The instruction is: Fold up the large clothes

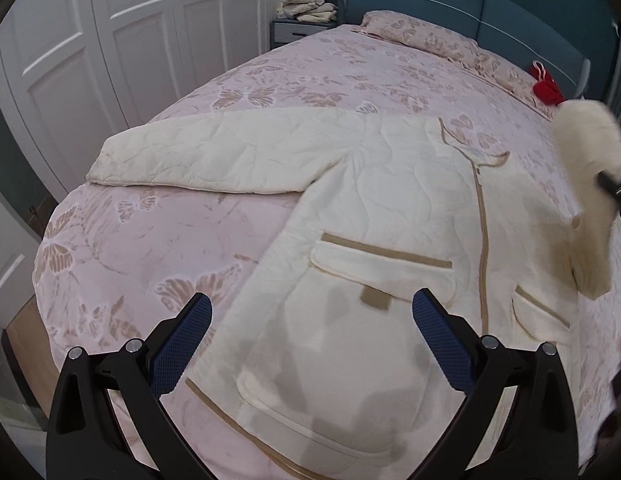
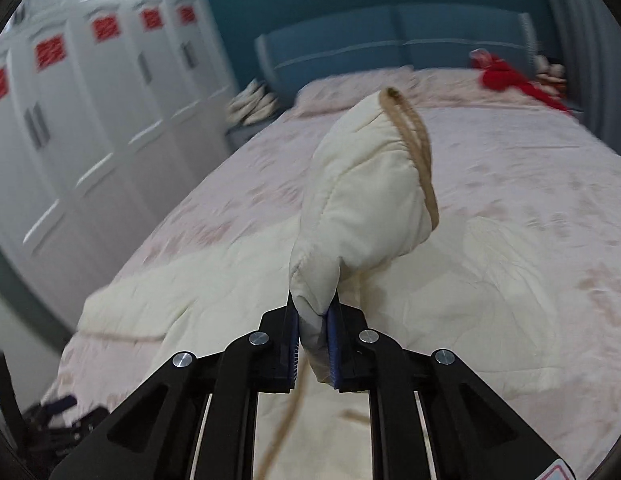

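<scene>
A cream quilted jacket [image 1: 390, 208] with tan trim and pockets lies front up on the pink bed [image 1: 170, 232], its left sleeve [image 1: 198, 152] spread out to the left. My left gripper [image 1: 312, 316] is open and empty above the jacket's lower hem. My right gripper [image 2: 313, 320] is shut on the cuff of the jacket's right sleeve [image 2: 362, 200] and holds it lifted above the bed. That lifted sleeve shows blurred at the right edge of the left wrist view [image 1: 590, 184].
White wardrobe doors [image 1: 90, 40] stand along the bed's left side. A blue headboard [image 1: 470, 4] and pink pillows [image 1: 430, 40] are at the far end. A red item [image 1: 544, 88] lies near the pillows. A nightstand with folded laundry [image 1: 308, 4] is at the far left corner.
</scene>
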Tool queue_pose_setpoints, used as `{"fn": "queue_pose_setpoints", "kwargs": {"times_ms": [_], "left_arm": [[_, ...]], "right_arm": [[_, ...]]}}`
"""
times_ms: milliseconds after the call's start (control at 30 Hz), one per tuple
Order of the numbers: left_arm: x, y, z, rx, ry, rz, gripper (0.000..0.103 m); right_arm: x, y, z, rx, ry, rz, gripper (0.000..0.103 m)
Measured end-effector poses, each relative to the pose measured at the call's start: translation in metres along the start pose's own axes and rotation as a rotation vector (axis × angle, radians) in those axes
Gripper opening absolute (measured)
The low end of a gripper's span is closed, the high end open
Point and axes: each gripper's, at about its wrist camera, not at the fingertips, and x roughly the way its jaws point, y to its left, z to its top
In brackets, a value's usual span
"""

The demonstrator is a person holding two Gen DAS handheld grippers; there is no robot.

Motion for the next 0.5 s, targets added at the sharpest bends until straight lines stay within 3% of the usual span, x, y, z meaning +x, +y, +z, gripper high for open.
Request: {"fn": "queue_pose_setpoints", "kwargs": {"times_ms": [133, 267, 400, 500], "left_arm": [[0.012, 0.016, 0.013, -0.042, 0.014, -0.048, 0.098], [0.034, 0.017, 0.028, -0.068, 0.045, -0.151, 0.095], [0.054, 0.012, 0.036, -0.112, 0.081, -0.230, 0.095], [0.074, 0.007, 0.034, -0.159, 0.133, -0.287, 0.096]], "right_arm": [[0.058, 0.052, -0.033, -0.065, 0.133, 0.071, 0.013], [0.097, 0.086, -0.069, -0.149, 0.249, 0.092, 0.029], [0.074, 0.086, -0.089, -0.142, 0.250, 0.153, 0.047], [0.040, 0.071, -0.096, -0.114, 0.207, 0.137, 0.047]]}}
